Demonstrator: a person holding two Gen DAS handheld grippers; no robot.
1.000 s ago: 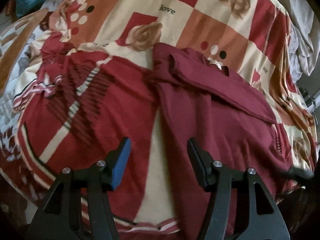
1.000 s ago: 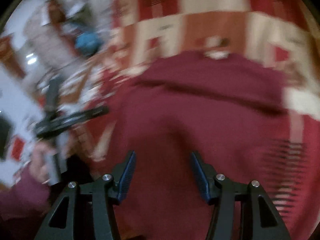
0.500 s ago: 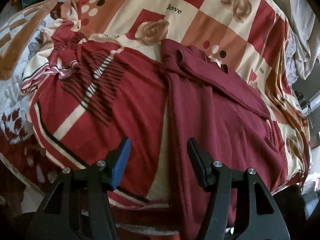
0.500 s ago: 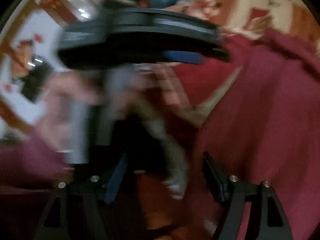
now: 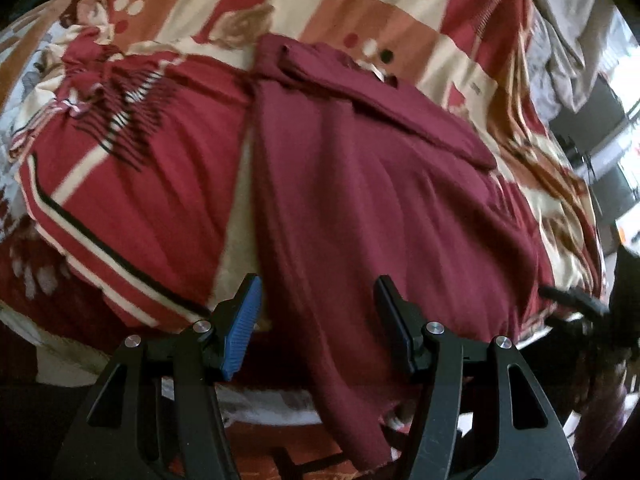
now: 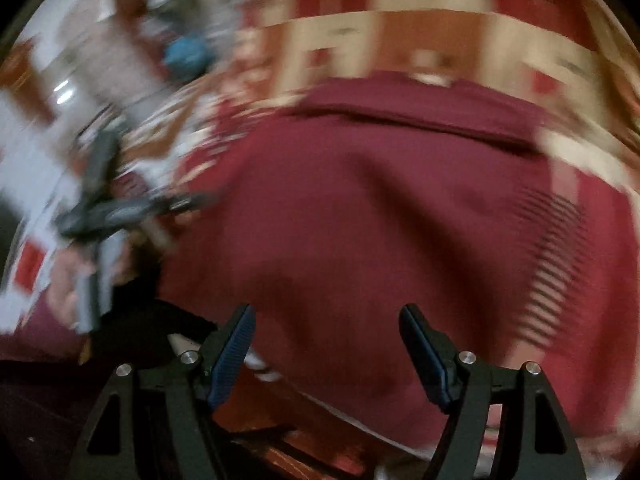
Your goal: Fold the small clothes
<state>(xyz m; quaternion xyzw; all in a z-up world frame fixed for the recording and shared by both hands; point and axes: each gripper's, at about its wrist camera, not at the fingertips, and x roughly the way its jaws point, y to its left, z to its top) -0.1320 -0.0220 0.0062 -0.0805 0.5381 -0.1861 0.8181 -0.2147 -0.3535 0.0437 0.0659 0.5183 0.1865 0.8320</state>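
Showing: maroon garment [image 5: 360,208], sleeve folded across at 12 o'clock.
Writing: blanket [image 5: 132,200] print blurred, unreadable.
Jaws: left gripper [image 5: 318,312] and right gripper [image 6: 326,344] wide, empty.

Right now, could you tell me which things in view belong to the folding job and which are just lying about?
Part of the job:
- maroon garment, spread flat, near end hanging over the bed edge
- left tool, open, empty
- right tool, open, empty

Just lying about:
- patterned bedspread
- grey bedding
- blue object, too blurred to identify
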